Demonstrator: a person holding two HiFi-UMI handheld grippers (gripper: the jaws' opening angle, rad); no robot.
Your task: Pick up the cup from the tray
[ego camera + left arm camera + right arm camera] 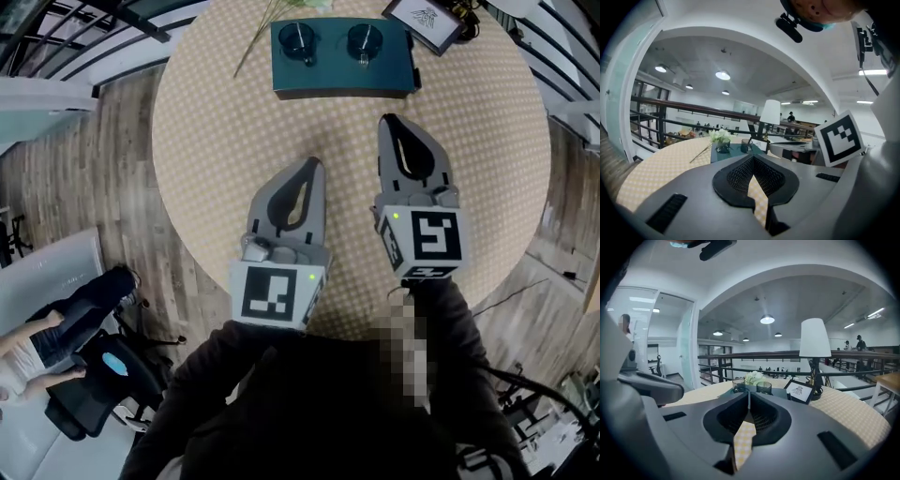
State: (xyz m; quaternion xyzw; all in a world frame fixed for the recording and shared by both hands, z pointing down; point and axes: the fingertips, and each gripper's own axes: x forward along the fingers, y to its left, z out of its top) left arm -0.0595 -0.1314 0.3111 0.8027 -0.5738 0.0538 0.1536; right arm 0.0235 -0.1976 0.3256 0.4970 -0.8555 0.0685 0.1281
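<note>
The left cup (297,41) and right cup (365,41) stand on the dark green tray (342,80). Short of the tray, the left claw (314,167) and right claw (386,122) hover, both pinched together on nothing.

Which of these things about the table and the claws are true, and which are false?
1. Two cups stand on the dark green tray. True.
2. The right claw holds a cup. False: it is shut on nothing and is short of the tray.
3. The left claw is wide open. False: its tips are together.
4. A framed picture stands to the right of the tray. True.
</note>
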